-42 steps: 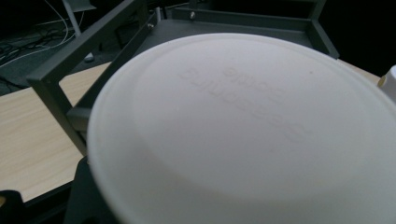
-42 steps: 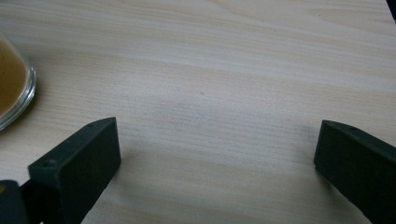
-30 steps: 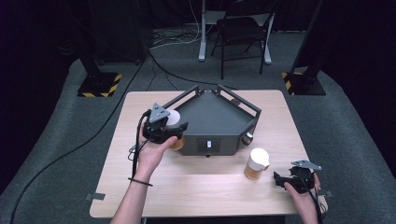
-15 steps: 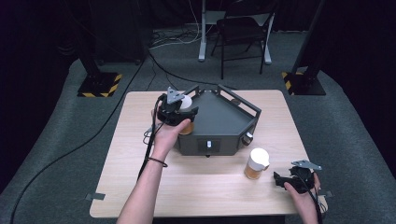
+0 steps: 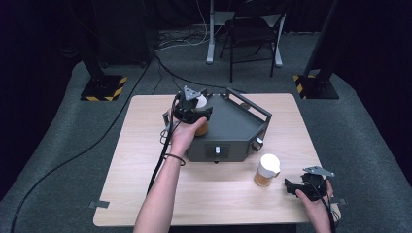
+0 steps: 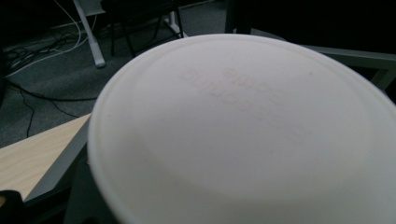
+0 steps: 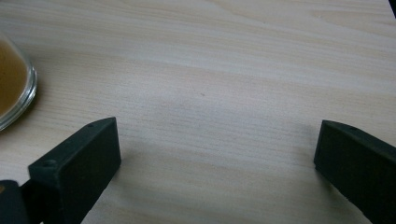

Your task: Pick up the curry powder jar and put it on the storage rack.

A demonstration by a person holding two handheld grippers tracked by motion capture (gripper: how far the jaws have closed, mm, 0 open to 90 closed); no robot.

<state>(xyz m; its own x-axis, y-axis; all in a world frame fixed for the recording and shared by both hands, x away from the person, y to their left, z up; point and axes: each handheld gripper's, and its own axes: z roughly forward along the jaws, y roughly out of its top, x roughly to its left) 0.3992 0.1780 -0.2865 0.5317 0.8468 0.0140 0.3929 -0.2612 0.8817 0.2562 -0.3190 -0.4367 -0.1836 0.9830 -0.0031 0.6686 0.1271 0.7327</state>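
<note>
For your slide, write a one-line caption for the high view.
Left gripper holds a cup over the grey box; right gripper rests open.

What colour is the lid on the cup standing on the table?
White lid, clearest in the high view.

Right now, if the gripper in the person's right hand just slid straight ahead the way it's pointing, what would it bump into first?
Probably nothing soon. The right gripper has its fingers wide apart over bare table. The jar of amber liquid sits off to the left of that line, so it would likely slip past, though depth is hard to judge.
</note>
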